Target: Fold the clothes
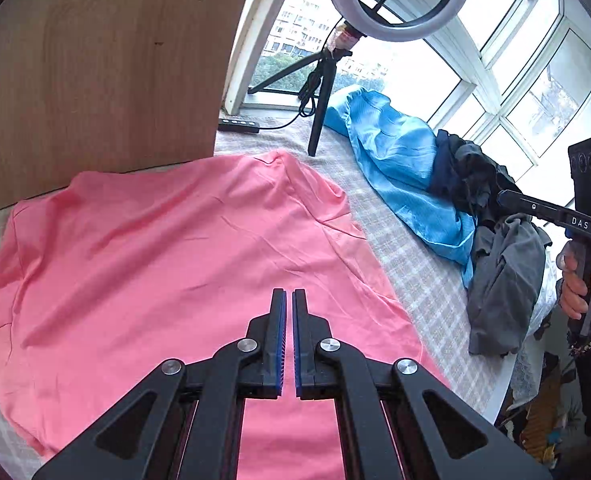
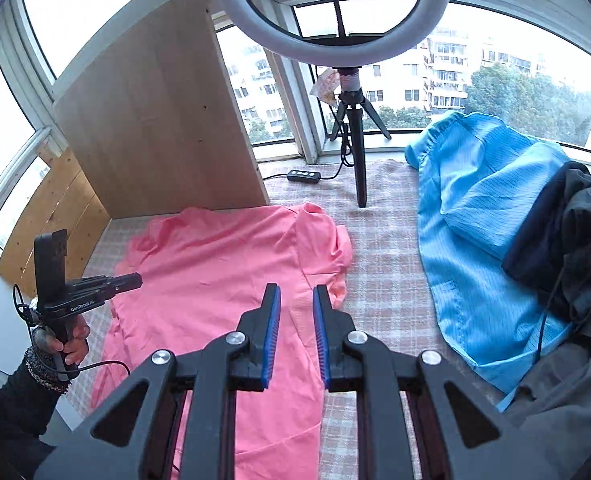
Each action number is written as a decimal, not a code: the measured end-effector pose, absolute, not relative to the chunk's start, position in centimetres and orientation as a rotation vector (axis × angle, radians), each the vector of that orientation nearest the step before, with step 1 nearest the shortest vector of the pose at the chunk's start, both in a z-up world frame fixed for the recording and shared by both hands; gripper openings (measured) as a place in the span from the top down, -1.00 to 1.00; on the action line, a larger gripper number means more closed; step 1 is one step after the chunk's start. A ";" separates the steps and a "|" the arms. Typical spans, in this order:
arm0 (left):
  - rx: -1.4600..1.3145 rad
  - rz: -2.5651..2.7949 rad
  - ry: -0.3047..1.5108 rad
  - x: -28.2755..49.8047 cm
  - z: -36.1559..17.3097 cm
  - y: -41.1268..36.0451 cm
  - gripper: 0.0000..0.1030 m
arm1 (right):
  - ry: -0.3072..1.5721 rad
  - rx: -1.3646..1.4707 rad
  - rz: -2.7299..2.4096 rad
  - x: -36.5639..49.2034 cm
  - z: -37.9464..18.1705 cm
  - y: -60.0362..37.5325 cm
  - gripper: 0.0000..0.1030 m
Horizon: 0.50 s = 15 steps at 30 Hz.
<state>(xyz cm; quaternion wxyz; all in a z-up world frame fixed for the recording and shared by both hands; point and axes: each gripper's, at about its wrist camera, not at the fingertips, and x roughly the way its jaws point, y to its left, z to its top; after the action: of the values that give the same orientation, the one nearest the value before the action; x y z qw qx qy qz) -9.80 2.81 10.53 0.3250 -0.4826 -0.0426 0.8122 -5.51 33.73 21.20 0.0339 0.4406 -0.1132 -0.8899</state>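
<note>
Pink shirt lies spread on the checked cloth, no container visible.

Pink shirt smooth matt cloth; blue garment faintly glossy; board matt wood

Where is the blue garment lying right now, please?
In the right wrist view, the blue garment lies at the right on the checked cloth, between the pink garment and the dark clothes.
</note>
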 end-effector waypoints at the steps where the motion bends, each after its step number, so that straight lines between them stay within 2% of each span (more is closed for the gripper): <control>1: -1.274 2.110 -0.090 -9.6 10.6 4.9 0.98 | -0.360 1.365 -2.737 -5.4 20.5 34.7 0.68; 5: -1.315 2.039 -0.078 -10.2 9.5 12.2 0.82 | -0.396 1.411 -2.707 -6.5 17.2 37.6 0.68; 12: -1.394 2.147 0.174 -13.2 5.7 22.9 0.71 | -0.469 1.450 -2.554 -11.2 13.5 41.9 0.68; 15: -1.424 2.211 0.383 -14.0 3.7 25.6 0.54 | -0.466 1.451 -2.514 -12.7 13.4 43.2 0.68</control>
<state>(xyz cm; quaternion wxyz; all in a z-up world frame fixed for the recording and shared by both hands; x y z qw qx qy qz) -14.03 25.61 3.66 0.2396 -0.5200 0.1401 0.8078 -12.65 43.18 13.39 0.1004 0.4911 -0.1578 -0.8508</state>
